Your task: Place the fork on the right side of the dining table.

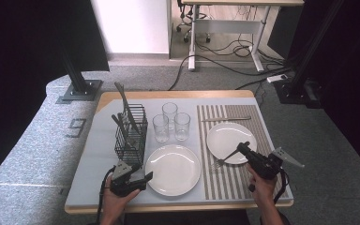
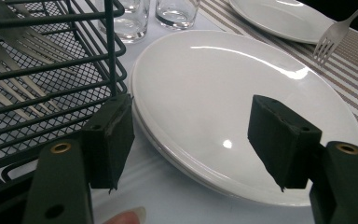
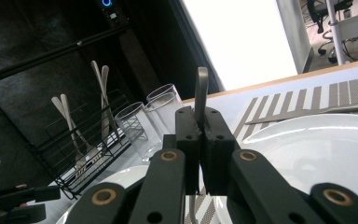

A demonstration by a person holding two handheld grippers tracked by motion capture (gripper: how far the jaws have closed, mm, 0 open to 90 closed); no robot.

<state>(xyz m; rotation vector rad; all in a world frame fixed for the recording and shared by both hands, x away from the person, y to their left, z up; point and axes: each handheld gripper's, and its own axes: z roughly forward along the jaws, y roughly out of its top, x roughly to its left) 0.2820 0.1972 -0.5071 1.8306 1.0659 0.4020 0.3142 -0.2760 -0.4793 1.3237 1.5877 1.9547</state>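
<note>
From the high view, my right gripper (image 1: pixel 243 146) carries a fork (image 1: pixel 226 158) low over the striped mat (image 1: pixel 225 183), just left of the far plate (image 1: pixel 228 140); setting it down comes next, I judge. In the right gripper view, the fingers pinch its handle (image 3: pixel 200 93). The left gripper (image 2: pixel 191 135) stands spread (idle) over the near plate (image 2: pixel 205 79).

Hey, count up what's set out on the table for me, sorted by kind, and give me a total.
Plates: 2
Glasses: 3
Wire cutlery basket: 1
Striped placemat: 1
Knife lying on the placemat: 1
Fork held in the right gripper: 1
Total: 9, not counting the cutlery standing in the basket, too overlapped to count.
</note>
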